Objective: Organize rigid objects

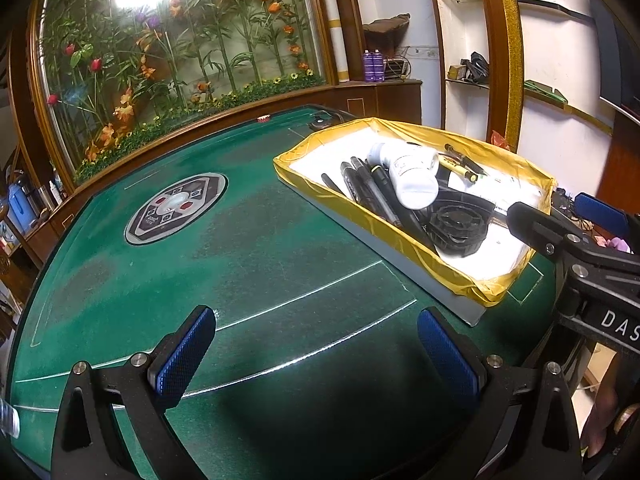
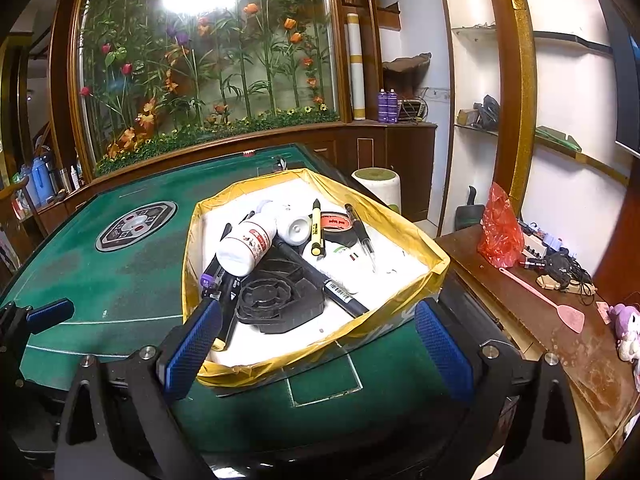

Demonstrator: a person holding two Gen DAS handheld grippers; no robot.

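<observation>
A yellow-lined tray (image 1: 360, 210) (image 2: 189, 264) sits on the green table. It holds a white bottle (image 1: 412, 176) (image 2: 246, 246), a second white bottle (image 2: 292, 224), a black round plastic part (image 1: 456, 224) (image 2: 276, 298), several dark pens (image 1: 368, 188), a yellow marker (image 2: 317, 228), a tape roll (image 2: 336, 222) and a long black marker (image 2: 320, 280). My left gripper (image 1: 320, 356) stands open over bare felt, left of the tray. My right gripper (image 2: 320, 344) (image 1: 560, 218) is open at the tray's near end, empty, its left pad (image 2: 196, 344) by the rim.
A round control panel (image 1: 176, 208) (image 2: 136, 226) is set into the table's middle. A wooden side table (image 2: 560, 360) on the right carries a red bag (image 2: 500, 232), a pink fly swatter (image 2: 560, 308) and cables. A white stool (image 2: 378, 184) stands behind the tray.
</observation>
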